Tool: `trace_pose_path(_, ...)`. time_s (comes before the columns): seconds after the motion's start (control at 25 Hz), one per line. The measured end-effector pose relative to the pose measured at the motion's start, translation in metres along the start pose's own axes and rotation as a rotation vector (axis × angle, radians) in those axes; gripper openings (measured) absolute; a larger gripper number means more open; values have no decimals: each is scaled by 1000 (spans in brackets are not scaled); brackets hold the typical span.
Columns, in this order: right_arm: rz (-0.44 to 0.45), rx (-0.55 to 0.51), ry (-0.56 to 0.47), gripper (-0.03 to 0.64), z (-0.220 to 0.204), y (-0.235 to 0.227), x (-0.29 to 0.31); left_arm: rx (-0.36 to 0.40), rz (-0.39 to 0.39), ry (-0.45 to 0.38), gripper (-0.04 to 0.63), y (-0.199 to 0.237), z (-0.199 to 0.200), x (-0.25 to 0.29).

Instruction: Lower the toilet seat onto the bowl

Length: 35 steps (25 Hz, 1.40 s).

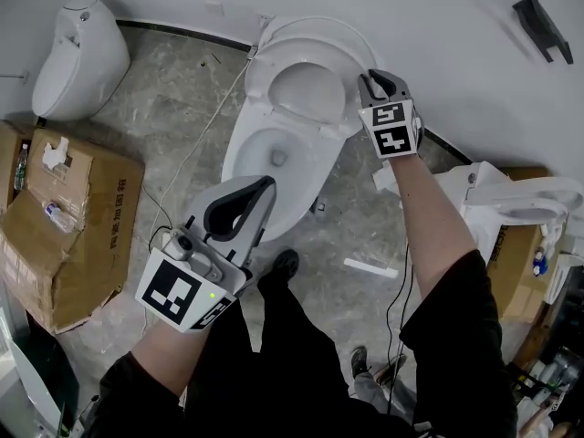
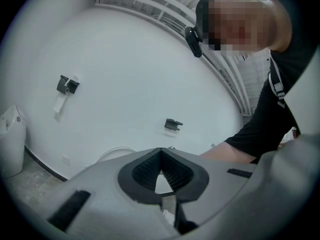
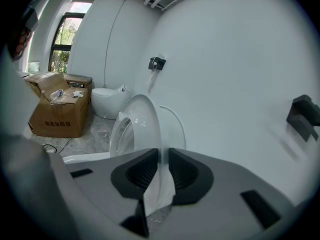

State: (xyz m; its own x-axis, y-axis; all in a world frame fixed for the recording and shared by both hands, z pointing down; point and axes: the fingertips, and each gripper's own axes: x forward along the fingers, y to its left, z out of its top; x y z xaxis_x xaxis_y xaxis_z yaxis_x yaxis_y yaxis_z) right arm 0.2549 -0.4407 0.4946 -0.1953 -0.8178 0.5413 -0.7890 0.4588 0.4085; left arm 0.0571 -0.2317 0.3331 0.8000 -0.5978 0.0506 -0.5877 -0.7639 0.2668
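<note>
The white toilet point(image 1: 239, 153) stands against the wall in the head view, its seat point(image 1: 263, 82) raised upright in front of the lid point(image 1: 315, 27). My right gripper point(image 1: 370, 80) reaches to the seat's right edge. In the right gripper view the seat point(image 3: 131, 119) runs edge-on between the dark pads, and my right gripper point(image 3: 163, 156) is shut on its rim, with the lid point(image 3: 176, 121) behind it. My left gripper point(image 1: 267, 186) hangs low in front of the bowl, apart from it. In its own view the left gripper point(image 2: 160, 151) is shut with nothing in it.
A second white toilet point(image 1: 78, 57) stands at the far left beside an open cardboard box point(image 1: 68, 226). A cable point(image 1: 196, 144) trails over the floor left of the bowl. Another toilet on a box point(image 1: 516, 199) sits at the right. A dark bracket point(image 1: 543, 26) hangs on the wall.
</note>
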Motion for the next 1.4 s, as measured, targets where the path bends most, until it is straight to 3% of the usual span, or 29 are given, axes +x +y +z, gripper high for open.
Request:
trace_pose_path(0.24,-21,11,-11,80,0,9,-10,-10,2,-5,0,-10,-6,-11)
trace_pose_path(0.68,-83,1,8,80,1,37,-37,-19,-75,5,1,-8,-9,-46)
trace_pose_path(1.2,-173,-4,82,80,-12,108,-95,-29,-196,34,0,-17,-26,-121)
trace_pose_path(1.4,-189,1,95,80,-24,130,-111,-35,-198,37,1,-24,-33,-136)
